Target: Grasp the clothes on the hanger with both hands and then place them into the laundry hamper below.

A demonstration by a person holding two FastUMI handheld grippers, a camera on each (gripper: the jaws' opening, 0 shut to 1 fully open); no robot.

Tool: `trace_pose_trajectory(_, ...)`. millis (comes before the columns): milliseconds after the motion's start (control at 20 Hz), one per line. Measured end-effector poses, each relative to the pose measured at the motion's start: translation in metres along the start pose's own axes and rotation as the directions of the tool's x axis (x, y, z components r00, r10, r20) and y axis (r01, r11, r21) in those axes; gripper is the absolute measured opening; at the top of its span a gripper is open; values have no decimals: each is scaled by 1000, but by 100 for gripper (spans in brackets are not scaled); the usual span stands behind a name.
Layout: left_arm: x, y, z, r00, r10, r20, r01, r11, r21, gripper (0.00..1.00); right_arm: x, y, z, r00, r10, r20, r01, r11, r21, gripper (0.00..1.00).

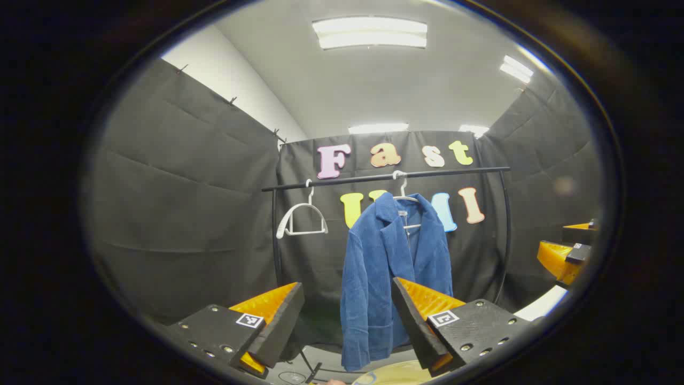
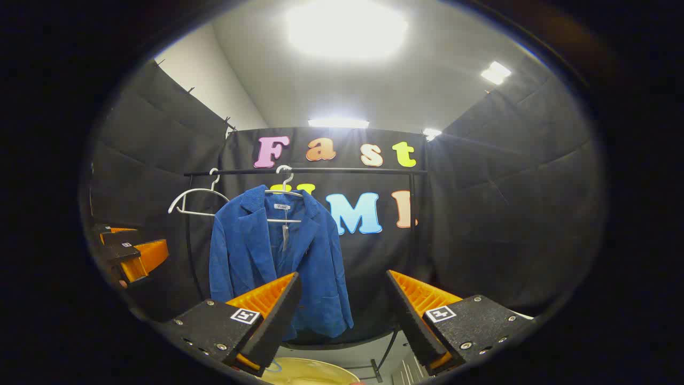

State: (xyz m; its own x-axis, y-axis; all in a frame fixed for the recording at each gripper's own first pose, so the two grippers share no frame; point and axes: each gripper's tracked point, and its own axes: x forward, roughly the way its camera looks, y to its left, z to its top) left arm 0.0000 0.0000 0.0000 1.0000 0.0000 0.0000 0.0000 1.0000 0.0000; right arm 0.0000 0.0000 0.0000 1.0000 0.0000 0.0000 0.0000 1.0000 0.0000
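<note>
A blue corduroy jacket (image 1: pixel 387 267) hangs on a white hanger (image 1: pixel 403 199) from the black rail (image 1: pixel 385 176). My left gripper (image 1: pixel 347 299) is open, well short of the jacket, its fingers framing the jacket's lower half. My right gripper (image 2: pixel 342 291) is open too; the jacket (image 2: pixel 275 256) hangs ahead and left of it, on its hanger (image 2: pixel 283 188). The cream rim of the laundry hamper (image 2: pixel 304 371) shows low between the right gripper's fingers, and the hamper (image 1: pixel 395 374) also peeks below the jacket. The right gripper (image 1: pixel 566 256) appears at the right edge, the left gripper (image 2: pixel 131 251) at the left edge.
An empty white hanger (image 1: pixel 302 219) hangs left of the jacket on the same rail; this empty hanger (image 2: pixel 195 200) shows again. The rack's black uprights (image 1: pixel 505 235) stand close before the black cloth walls. A pale floor (image 1: pixel 545 302) shows at the right.
</note>
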Motion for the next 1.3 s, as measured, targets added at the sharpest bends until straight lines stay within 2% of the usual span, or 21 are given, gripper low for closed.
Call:
trace_pose_trajectory(900, -2, 14, 6, 1000, 19, 15, -19, 1000, -14, 100, 7, 3, 4, 1000, -9, -10, 9, 1000, -7, 96)
trace_pose_trajectory(1300, 39, -5, 38, 998, 15, 56, -15, 1000, -8, 100, 64, -2, 36, 999, 22, 36, -22, 1000, 12, 96)
